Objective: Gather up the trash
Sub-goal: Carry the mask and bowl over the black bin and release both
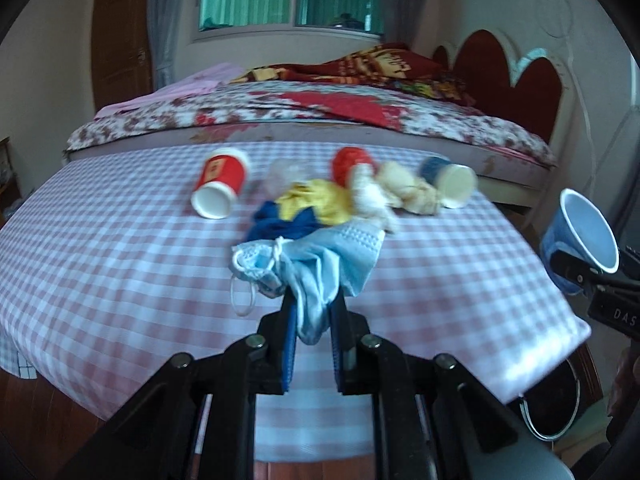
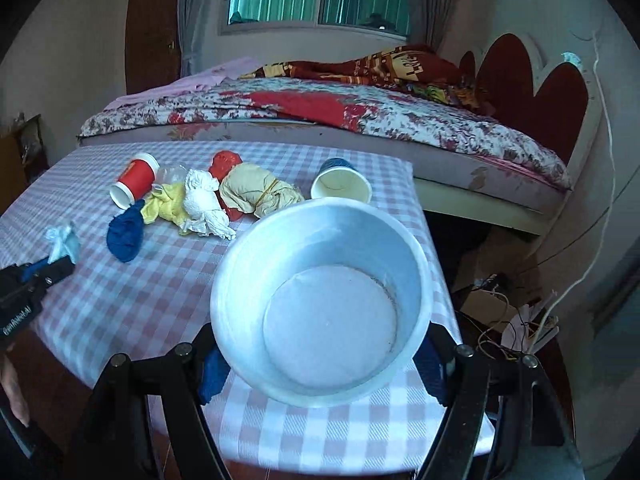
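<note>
Over the checked table [image 1: 120, 280] we are lifting a face mask [image 1: 320, 256] pinched in the left tool [image 1: 314, 320] and a blue paper cup [image 2: 320, 304] clamped in the right tool [image 2: 320, 372], next needing a carry to the bin [image 1: 560, 408].

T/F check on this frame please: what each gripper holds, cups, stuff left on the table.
1. The left gripper is shut on a crumpled light-blue face mask. True.
2. The right gripper is empty. False: it holds a pale blue paper cup, mouth toward the camera.
3. The red paper cup stands upright. False: it lies on its side on the pink checked tablecloth.
4. A dark blue paper cup lies on its side near the table's far right edge. True.
5. The held cup already contains trash. False: its inside looks empty.
</note>
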`<state>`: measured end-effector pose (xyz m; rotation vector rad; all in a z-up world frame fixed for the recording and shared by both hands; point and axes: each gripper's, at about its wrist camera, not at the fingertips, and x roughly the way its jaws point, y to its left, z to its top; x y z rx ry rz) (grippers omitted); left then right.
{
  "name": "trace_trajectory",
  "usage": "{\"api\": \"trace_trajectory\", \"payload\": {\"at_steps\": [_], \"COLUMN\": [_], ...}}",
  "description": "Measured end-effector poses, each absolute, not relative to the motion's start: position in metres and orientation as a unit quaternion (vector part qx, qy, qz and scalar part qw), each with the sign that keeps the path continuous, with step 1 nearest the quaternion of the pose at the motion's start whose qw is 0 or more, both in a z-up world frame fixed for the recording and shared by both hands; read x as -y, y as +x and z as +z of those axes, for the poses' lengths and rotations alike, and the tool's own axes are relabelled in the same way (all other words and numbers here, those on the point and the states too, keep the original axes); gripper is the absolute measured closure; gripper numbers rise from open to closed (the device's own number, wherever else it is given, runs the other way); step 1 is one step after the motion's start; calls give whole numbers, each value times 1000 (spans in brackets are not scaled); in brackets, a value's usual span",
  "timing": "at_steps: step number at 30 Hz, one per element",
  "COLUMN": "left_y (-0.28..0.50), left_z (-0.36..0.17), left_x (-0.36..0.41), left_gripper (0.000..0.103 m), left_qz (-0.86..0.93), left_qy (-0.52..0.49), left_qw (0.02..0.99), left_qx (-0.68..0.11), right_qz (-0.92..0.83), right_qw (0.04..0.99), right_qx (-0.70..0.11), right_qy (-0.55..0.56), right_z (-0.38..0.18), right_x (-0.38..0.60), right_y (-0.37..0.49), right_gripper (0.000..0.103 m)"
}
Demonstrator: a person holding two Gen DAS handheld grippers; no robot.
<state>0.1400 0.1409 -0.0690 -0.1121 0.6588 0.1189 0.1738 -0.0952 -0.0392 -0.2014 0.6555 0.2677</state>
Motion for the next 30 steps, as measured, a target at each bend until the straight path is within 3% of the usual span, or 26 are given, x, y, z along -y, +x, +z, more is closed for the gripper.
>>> {"api": "trace_trajectory", "payload": {"at_steps": [15,30], "left_y": [126,111], "left_z": [-57,-64], "left_x": [-39,81], "left_gripper": [87,87], "left_qz": [-47,-173], "left_qy": [-21,16], "left_qw": [947,928], "left_qx": [-316,-330], "right_qz": [81,-11], "right_qw": [944,939], "right_qx": [-310,-344], "right_qy": [-73,-26], "right_z": [-22,-41], "right_x": [167,282], "right_y": [116,67], "right_gripper": [26,26]}}
